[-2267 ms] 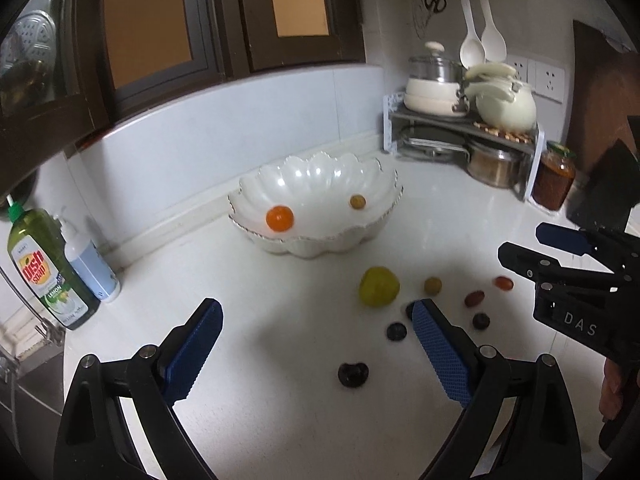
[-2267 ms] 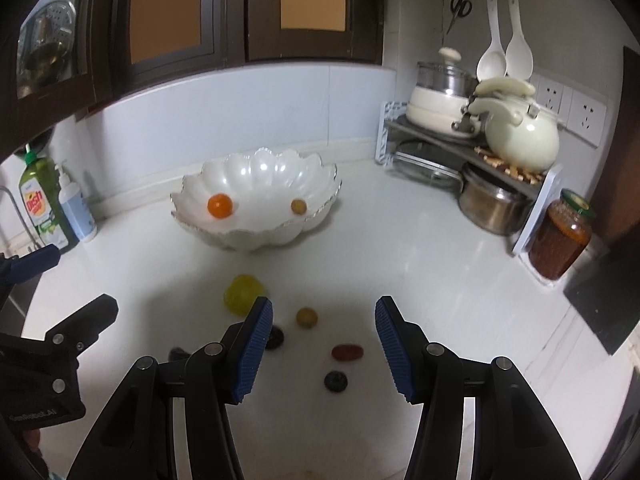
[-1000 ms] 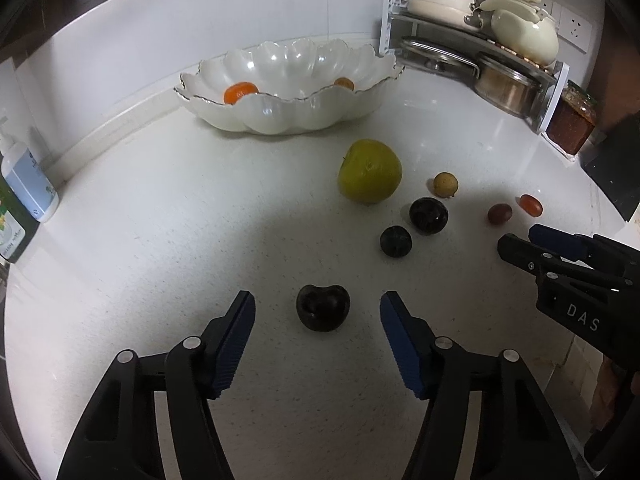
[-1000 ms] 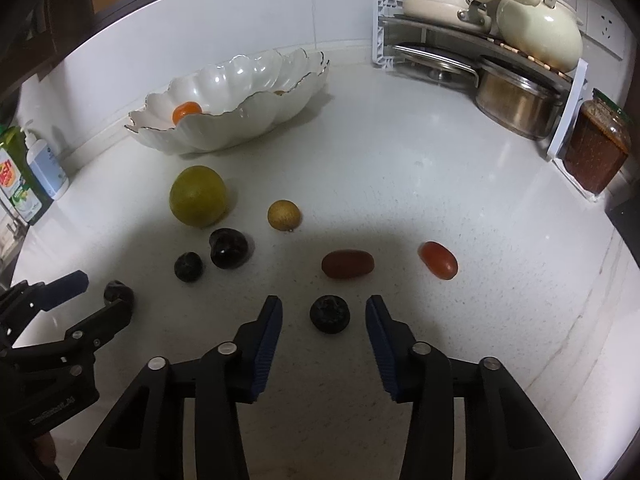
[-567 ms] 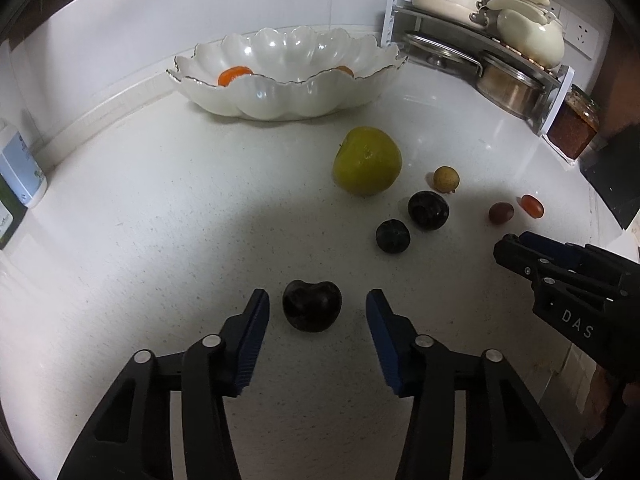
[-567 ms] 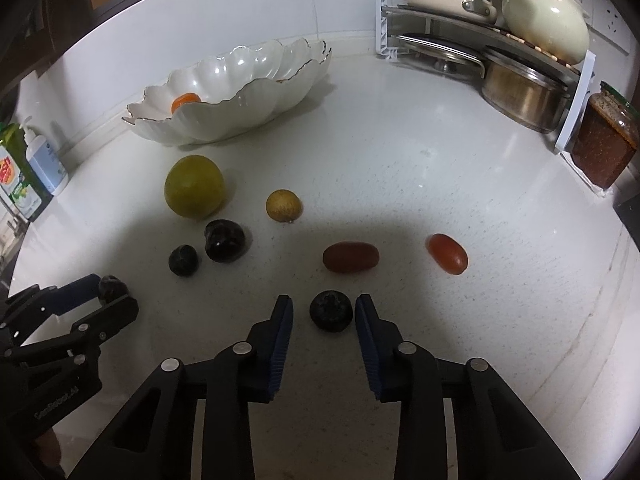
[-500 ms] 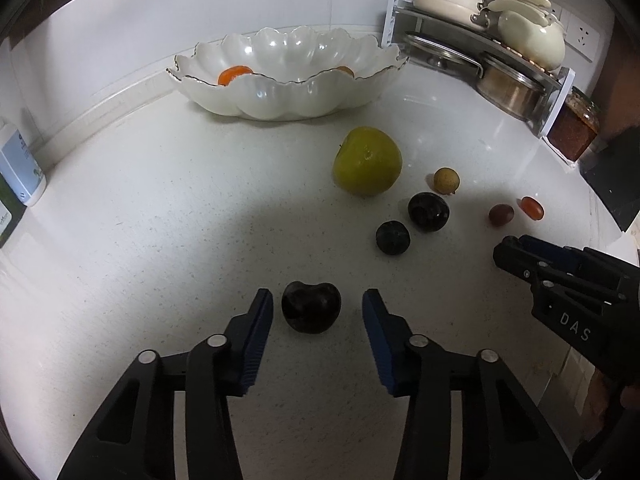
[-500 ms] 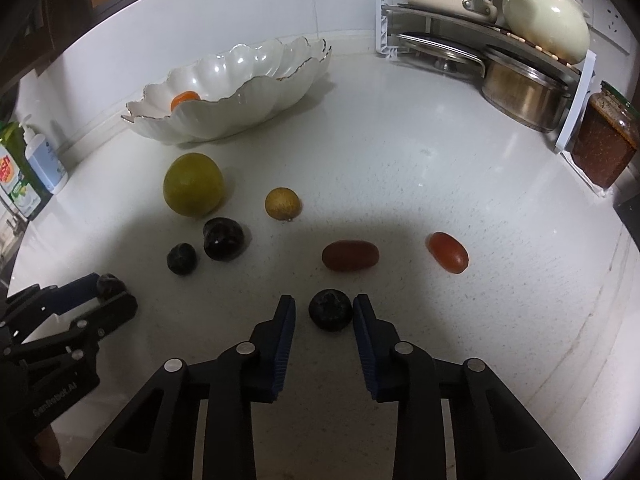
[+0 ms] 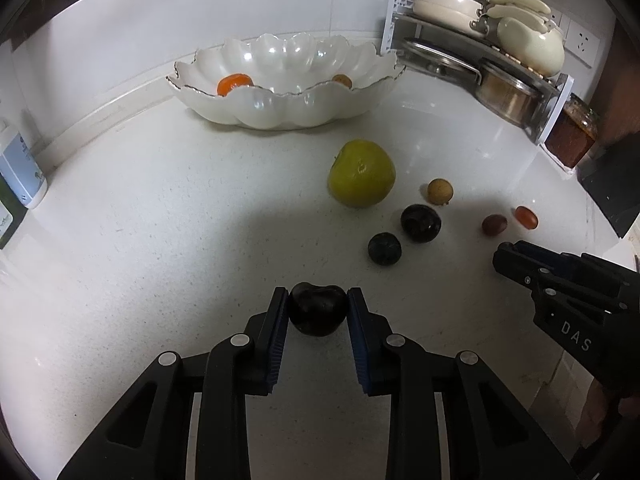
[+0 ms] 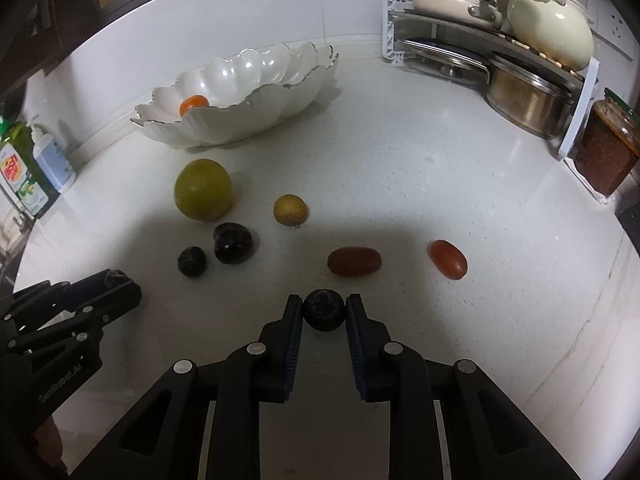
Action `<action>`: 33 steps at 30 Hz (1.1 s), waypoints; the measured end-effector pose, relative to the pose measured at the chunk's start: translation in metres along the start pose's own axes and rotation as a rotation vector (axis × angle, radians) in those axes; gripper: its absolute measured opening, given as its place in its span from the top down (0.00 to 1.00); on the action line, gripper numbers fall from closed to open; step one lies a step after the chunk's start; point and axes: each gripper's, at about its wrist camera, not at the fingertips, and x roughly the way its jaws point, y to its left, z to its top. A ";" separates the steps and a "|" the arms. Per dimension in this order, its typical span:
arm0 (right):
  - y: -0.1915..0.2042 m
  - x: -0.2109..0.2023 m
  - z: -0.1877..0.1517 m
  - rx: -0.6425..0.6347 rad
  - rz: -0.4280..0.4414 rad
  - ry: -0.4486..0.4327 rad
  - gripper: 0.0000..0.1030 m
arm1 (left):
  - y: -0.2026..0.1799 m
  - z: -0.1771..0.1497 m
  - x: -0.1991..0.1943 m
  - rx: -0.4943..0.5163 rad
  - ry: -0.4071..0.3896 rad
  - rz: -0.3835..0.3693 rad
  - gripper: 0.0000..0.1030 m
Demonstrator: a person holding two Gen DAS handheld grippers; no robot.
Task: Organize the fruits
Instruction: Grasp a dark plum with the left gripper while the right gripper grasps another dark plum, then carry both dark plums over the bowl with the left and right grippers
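On the white worktop, the left tool is closing, pads against a dark plum; the right tool pinches a blueberry. Both look light, soft, easily bruised; hold across their widest middle, gently.

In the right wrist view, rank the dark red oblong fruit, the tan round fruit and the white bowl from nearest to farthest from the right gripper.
1. Dark red oblong fruit: just beyond the right gripper, slightly right.
2. Tan round fruit: farther back, slightly left.
3. White bowl: farthest, back left by the wall.
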 end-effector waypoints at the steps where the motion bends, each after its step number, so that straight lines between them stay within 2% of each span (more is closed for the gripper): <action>1: 0.000 -0.001 0.000 0.000 0.002 -0.003 0.77 | 0.000 0.001 -0.001 -0.002 -0.003 -0.002 0.71; 17: 0.016 -0.037 0.020 -0.044 0.027 -0.113 0.77 | 0.006 0.021 -0.037 -0.018 -0.103 -0.016 0.71; 33: 0.036 -0.067 0.055 -0.097 0.053 -0.246 0.77 | 0.014 0.049 -0.078 -0.001 -0.265 0.003 0.71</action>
